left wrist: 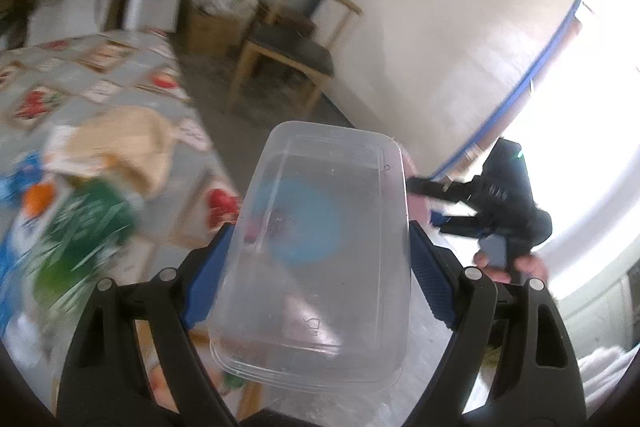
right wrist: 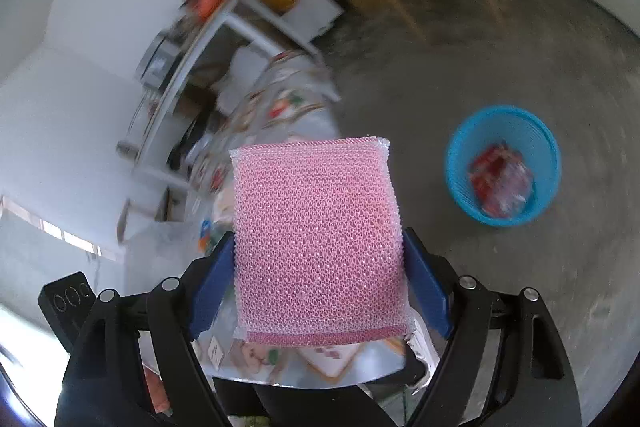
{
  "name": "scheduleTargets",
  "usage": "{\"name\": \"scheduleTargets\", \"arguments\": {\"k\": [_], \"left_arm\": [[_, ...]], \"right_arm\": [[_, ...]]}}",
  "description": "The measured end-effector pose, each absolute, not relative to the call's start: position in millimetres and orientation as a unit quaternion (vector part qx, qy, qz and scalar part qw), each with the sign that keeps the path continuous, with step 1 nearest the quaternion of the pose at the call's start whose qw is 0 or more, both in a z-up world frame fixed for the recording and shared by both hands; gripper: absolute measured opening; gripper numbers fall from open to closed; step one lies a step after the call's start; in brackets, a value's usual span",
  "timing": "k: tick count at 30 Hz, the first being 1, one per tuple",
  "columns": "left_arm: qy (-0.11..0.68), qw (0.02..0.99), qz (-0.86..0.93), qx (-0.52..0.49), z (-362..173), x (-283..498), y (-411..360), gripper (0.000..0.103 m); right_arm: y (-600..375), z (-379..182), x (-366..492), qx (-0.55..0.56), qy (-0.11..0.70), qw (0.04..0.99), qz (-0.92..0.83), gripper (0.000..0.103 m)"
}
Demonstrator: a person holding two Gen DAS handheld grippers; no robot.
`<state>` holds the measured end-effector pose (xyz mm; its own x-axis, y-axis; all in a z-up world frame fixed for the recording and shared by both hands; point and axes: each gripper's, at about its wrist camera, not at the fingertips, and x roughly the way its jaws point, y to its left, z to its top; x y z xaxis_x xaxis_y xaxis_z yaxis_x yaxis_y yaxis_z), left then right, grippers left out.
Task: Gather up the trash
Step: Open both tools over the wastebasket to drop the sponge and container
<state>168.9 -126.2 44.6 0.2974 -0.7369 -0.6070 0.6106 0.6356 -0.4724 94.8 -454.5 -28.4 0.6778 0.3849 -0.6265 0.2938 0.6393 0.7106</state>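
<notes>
Your left gripper (left wrist: 320, 259) pinches one clear tub (left wrist: 320, 247) between its blue pads, the tub jutting forward past the fingertips. Your right gripper (right wrist: 320, 267) pinches one pink sponge (right wrist: 318, 239) the same way. One blue bin (right wrist: 503, 165) stands on the floor to the sponge's right, red wrappers inside. The cluttered counter (left wrist: 132, 75) lies left of the tub.

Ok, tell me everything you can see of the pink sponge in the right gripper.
The pink sponge is a squarish pad wrapped in an open pink mesh, with a clear crimped seam along its top edge and a darker pink band along the bottom. It looks soft and undamaged. It is held off the table, its broad face to the camera, clamped at both side edges by the right gripper, whose blue pads press on it. Nothing else touches it.
</notes>
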Motion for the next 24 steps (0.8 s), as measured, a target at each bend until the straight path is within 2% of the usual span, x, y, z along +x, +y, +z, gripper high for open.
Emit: {"name": "scheduleTargets", "arguments": {"k": [7, 16, 19, 24], "left_arm": [[0.495, 0.744, -0.445, -0.059, 17, 217, -234, 0.08], [0.546, 0.728, -0.413, -0.043, -39, 275, -352, 0.082], [0.564, 0.723, -0.396, -0.054, -65, 297, -384, 0.083], [0.59, 0.718, -0.366, -0.054, -95, 308, -393, 0.083]], "right_arm": [[-522, -116, 86, 0.531, 0.4, 0.747, -0.011, 0.079], [-595, -229, 145, 0.607, 0.401, 0.684, -0.057, 0.081], [-613, -268, 169, 0.62, 0.399, 0.672, -0.067, 0.088], [-630, -326, 181, 0.64, 0.42, 0.635, -0.101, 0.089]]}}
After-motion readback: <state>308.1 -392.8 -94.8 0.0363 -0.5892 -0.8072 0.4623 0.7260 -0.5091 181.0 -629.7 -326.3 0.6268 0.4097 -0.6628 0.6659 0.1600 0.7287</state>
